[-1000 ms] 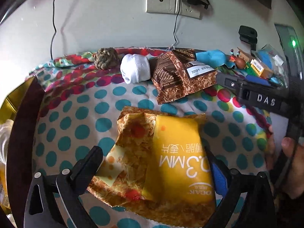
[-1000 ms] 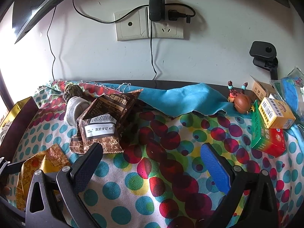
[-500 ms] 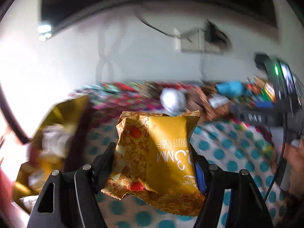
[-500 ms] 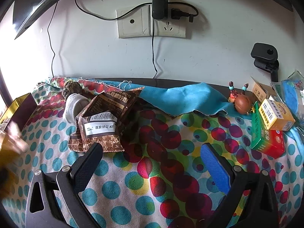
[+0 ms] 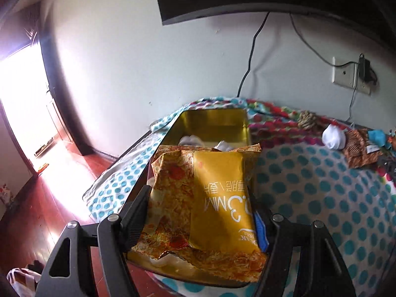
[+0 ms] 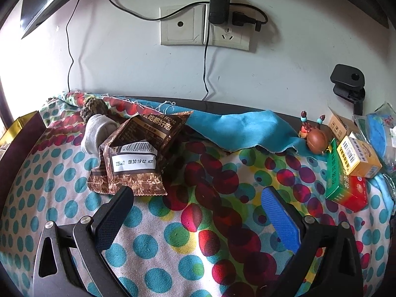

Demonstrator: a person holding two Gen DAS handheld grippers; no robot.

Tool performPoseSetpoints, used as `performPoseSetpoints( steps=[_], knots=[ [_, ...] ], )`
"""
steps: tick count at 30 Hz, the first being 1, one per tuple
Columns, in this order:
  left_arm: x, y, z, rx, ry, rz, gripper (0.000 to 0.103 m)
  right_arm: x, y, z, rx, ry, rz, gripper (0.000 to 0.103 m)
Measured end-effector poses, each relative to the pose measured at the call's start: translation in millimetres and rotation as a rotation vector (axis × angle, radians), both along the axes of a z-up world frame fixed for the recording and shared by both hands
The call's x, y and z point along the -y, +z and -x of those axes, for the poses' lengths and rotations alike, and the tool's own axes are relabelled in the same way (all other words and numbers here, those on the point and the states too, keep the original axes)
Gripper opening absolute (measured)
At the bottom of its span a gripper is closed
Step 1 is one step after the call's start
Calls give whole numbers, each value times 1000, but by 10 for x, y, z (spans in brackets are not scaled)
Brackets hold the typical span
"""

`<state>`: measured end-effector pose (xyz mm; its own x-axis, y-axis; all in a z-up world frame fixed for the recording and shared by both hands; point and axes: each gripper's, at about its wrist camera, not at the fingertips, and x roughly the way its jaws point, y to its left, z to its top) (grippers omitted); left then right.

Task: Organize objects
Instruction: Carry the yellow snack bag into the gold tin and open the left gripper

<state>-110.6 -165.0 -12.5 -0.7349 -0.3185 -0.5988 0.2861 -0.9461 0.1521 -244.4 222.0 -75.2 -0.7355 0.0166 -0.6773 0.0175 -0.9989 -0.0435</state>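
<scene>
My left gripper (image 5: 200, 212) is shut on a yellow and orange snack packet (image 5: 208, 203), which hangs above a gold-lined open box (image 5: 212, 123) at the table's left end. White items lie inside the box, partly hidden by the packet. My right gripper (image 6: 195, 203) stands open above the spotted cloth with nothing between its fingers. Just beyond its left finger lie brown snack packets (image 6: 138, 153), with a white sock (image 6: 96, 133) and a woven ball (image 6: 95, 107) behind them.
A blue cloth (image 6: 237, 128) lies at the back. At the right are a small brown figurine (image 6: 315, 139), a green and red carton (image 6: 344, 185), a yellow carton (image 6: 358, 158) and a black clip (image 6: 349, 84). The table edge and red floor (image 5: 49, 198) lie left of the box.
My left gripper closed on the yellow packet, lifted it off the cloth and carried it left to above the gold box. The right gripper stayed put.
</scene>
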Motion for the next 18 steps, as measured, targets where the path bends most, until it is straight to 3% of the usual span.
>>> performPoseSetpoints(
  steps=[13,18],
  knots=[
    [56,-298,107,51,3,2,72,51,-14,29,16,5,-34,103],
    [90,-343,225,82,-8,-26,79,62,-24,43,25,11,-40,103]
  ],
)
